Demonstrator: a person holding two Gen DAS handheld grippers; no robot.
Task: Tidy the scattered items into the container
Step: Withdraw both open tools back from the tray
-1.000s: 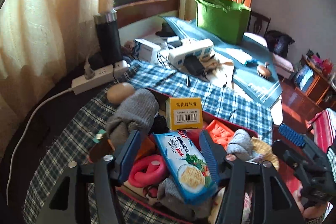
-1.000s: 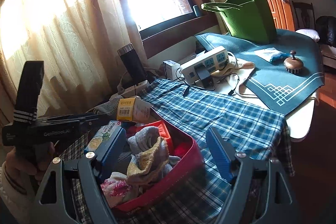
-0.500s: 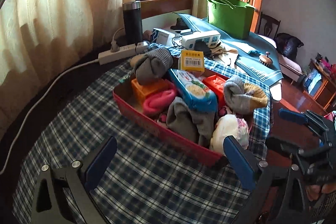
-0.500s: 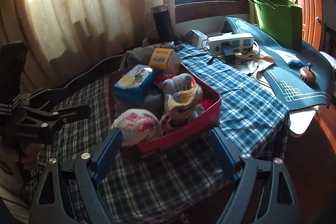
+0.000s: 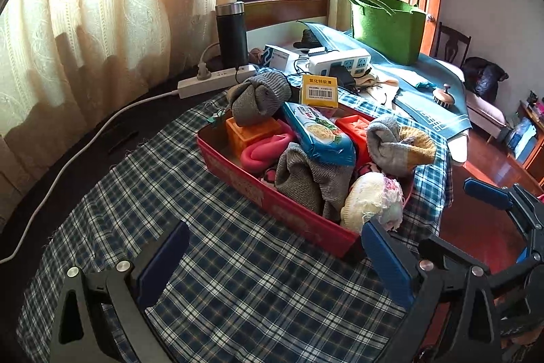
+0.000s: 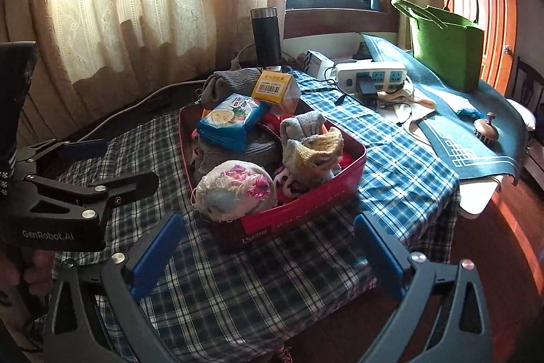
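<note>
Two pairs of blue-padded tongs hover over a desk covered in a checked cloth. The left tongs (image 5: 275,264) are spread wide and hold nothing. The right tongs (image 6: 268,257) are opening to nearly full width, also with nothing between them. Just ahead of both sits the red container (image 5: 289,210), heaped with rolled socks, a blue snack packet (image 5: 318,135), a yellow box (image 5: 319,92) and orange blocks. No loose item lies on the cloth between the tongs and the container, so the tidying looks nearly or fully done. To finish well, check the cloth around the container for strays, and keep both tongs clear of the pile so the yellow box perched on top does not topple.
</note>
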